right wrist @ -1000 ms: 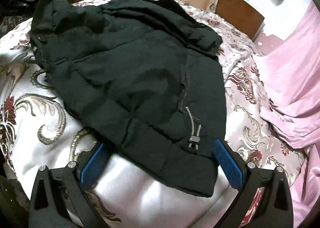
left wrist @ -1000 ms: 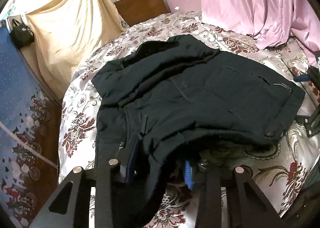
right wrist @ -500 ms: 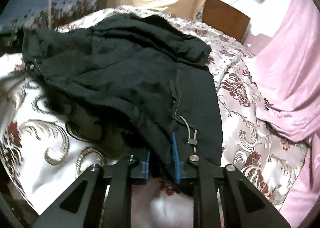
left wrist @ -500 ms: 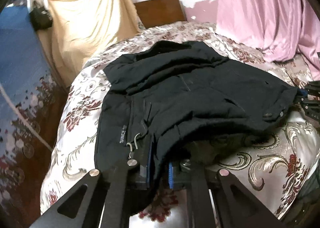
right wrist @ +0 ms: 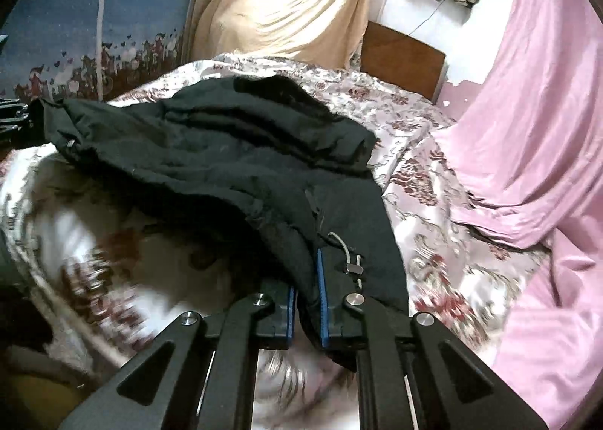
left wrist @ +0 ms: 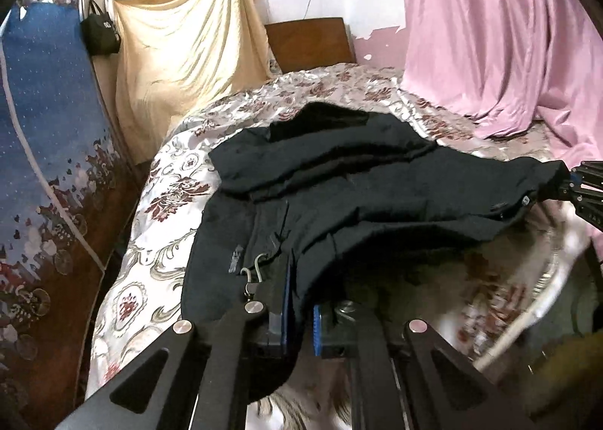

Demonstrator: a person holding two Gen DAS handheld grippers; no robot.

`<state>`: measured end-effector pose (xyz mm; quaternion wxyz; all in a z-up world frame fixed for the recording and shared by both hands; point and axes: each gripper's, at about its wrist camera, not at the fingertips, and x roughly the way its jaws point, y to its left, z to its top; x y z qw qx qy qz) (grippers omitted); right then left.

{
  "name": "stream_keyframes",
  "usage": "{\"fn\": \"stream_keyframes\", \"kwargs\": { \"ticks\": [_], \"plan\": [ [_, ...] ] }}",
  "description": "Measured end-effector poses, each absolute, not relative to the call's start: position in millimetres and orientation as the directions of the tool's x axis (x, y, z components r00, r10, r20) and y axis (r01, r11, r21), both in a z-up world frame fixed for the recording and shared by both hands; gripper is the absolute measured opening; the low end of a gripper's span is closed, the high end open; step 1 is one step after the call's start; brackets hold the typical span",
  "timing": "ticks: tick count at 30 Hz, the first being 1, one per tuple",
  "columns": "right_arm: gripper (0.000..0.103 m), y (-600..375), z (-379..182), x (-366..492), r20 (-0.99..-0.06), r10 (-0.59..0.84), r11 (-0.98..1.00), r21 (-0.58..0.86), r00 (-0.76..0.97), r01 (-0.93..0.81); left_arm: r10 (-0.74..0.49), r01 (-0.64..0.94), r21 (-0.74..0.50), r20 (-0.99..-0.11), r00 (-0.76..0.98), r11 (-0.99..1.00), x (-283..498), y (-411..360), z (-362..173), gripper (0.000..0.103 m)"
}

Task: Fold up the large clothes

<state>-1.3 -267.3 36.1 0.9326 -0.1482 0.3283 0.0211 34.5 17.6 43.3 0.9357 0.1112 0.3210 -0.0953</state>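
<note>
A large black padded jacket [left wrist: 358, 181] lies on a bed with a floral satin cover [left wrist: 166, 181]. My left gripper [left wrist: 299, 309] is shut on the jacket's near hem at one corner. My right gripper [right wrist: 305, 302] is shut on the hem at the other corner, beside a drawstring toggle [right wrist: 352, 266]. Both hold the hem lifted off the bed, with the cloth sagging between them. The collar end [right wrist: 271, 91] rests on the bed, farther away. The right gripper also shows at the right edge of the left wrist view [left wrist: 584, 185].
A pink curtain [left wrist: 490, 34] hangs at the right and spills onto the bed. A tan cloth [left wrist: 181, 53] and a wooden headboard [left wrist: 309, 42] stand behind. A blue patterned panel [left wrist: 45, 166] runs along the left, with a black bag [left wrist: 100, 34] hanging.
Both grippers have closed on the jacket's hem and lifted it up off the bed. The right gripper was open a second ago.
</note>
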Motion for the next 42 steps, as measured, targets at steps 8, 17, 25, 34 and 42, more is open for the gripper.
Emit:
{"fn": "stream_keyframes", "kwargs": {
  "ticks": [8,17,25,34,42],
  "plan": [
    [0.008,-274,59,5,-0.570,-0.055,0.976,-0.204,0.820,-0.077,-0.143,0.240,0.086,-0.598,0.789,0.967,62,22,58,0.009],
    [0.008,-268,99,75,-0.390,-0.112,0.978,-0.206,0.914,0.032,-0.137,0.199,0.079,-0.482,0.865,0.977,132,21,102,0.009],
    [0.008,-268,120,167,-0.316,-0.133,0.973,-0.224,0.939,0.063,-0.072,0.141,0.110,-0.478,0.875,0.984,224,12,121,0.009],
    [0.008,-271,130,286,-0.291,-0.144,0.968,-0.239,0.946,0.074,-0.058,0.137,0.138,-0.464,0.884,0.981,320,10,132,0.009],
    [0.008,-276,118,384,-0.340,-0.165,0.966,-0.246,0.926,0.081,-0.057,0.139,0.140,-0.473,0.879,0.980,390,2,121,0.009]
  ]
}}
